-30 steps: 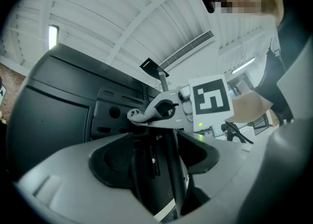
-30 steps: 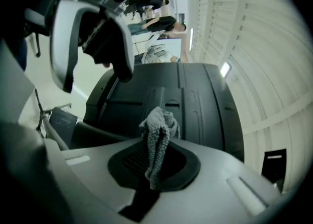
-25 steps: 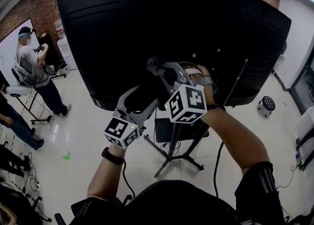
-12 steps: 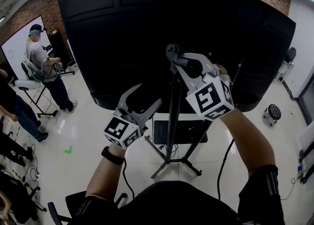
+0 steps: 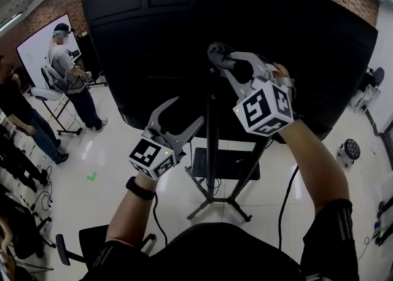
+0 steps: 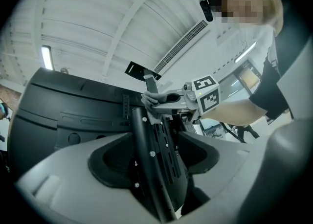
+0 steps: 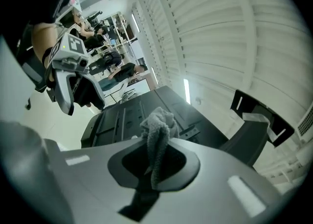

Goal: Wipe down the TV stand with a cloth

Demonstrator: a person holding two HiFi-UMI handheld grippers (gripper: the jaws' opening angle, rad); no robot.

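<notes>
My right gripper (image 5: 225, 60) is clamped on the small grey terry cloth (image 7: 157, 130), which looks soft, light and floppy (best pinched bunched), at the top of the black metal TV stand pole (image 5: 210, 151). My left gripper (image 5: 182, 118) hangs beside that pole, jaws apart and empty. I can read no writing, only square markers.

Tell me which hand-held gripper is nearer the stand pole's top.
Right. Right hand-held gripper holds the cloth high on the pole; left hand-held gripper hangs lower, beside it.
</notes>
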